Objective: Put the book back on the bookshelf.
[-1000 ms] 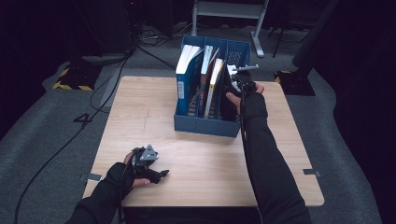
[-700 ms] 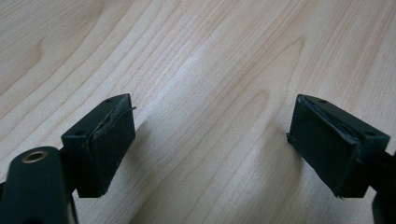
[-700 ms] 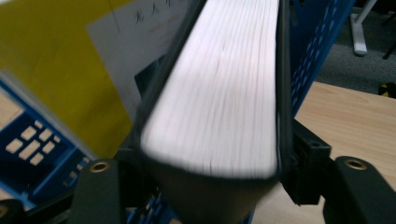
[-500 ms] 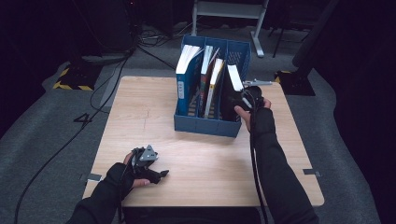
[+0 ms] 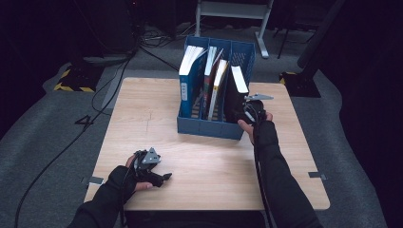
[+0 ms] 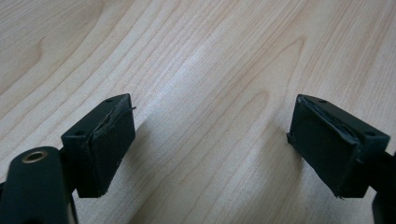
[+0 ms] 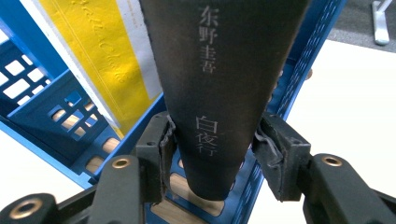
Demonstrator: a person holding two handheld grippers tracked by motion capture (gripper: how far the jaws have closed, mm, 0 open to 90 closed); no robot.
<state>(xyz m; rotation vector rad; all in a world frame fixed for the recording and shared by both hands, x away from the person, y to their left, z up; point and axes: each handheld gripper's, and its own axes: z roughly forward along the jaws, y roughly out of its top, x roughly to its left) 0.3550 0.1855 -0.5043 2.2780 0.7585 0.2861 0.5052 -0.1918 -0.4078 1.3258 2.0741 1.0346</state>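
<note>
High view: right gripper [image 5: 248, 113] at the black book [image 5: 236, 90] in the rightmost slot of the blue file rack [image 5: 209, 127], left gripper [image 5: 153, 176] idle on the table [image 5: 214, 161]. Left gripper view: jaws wide apart over bare wood. Right gripper view: jaws just closing, pads [image 7: 164, 154] flanking the spine low down, contact on the right unclear; could slip or drag the rack if lifted now.

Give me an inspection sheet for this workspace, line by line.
Surface: pale wooden table, bare around the rack.
Job's things: black book standing in the right end slot of the blue file rack; other books upright in the slots to its left.
Clutter: nothing seen.
Grippers: right gripper has just been closing, pads against both sides of the black book's spine; left gripper open, resting on the table.
Cables: one trails along each forearm; more lie on the floor behind.
Surroundings: grey carpet, dark room, white metal frame behind.
</note>
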